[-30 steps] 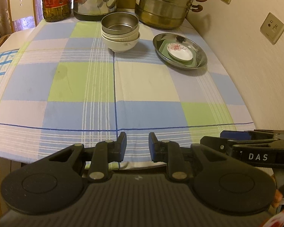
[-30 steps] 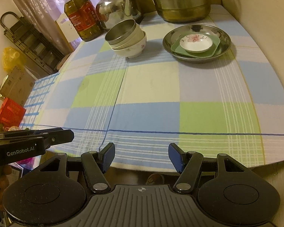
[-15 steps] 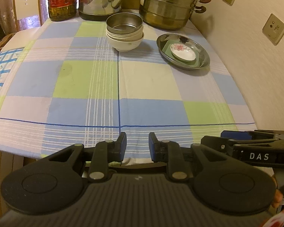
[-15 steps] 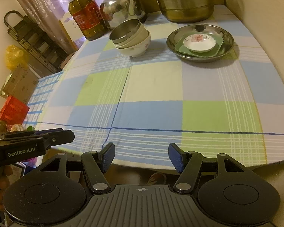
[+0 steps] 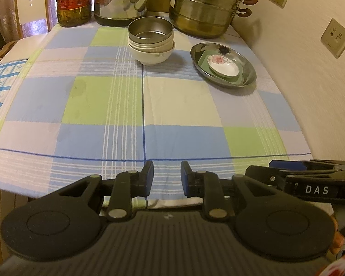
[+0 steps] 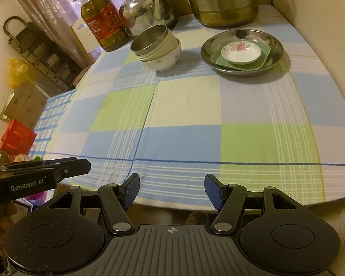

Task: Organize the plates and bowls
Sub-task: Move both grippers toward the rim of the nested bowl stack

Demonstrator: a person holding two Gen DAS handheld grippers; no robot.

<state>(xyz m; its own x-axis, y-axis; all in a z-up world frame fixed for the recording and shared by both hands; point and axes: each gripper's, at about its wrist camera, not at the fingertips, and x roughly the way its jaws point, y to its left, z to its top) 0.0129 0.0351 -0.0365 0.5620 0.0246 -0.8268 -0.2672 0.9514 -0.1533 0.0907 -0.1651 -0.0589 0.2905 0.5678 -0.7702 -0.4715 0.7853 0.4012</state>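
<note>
Your bowls [image 5: 150, 43] sit nested, plates [image 5: 223, 65] stacked beside them at the tabletop's [image 5: 172, 105] far end; little seems left. Left hand-held gripper [image 5: 166, 177] narrowly parted, right hand-held gripper [image 6: 171, 191] spread, both empty.

Dim, warm yellow light, soft shadows, fisheye bending and blur at edges.
</note>
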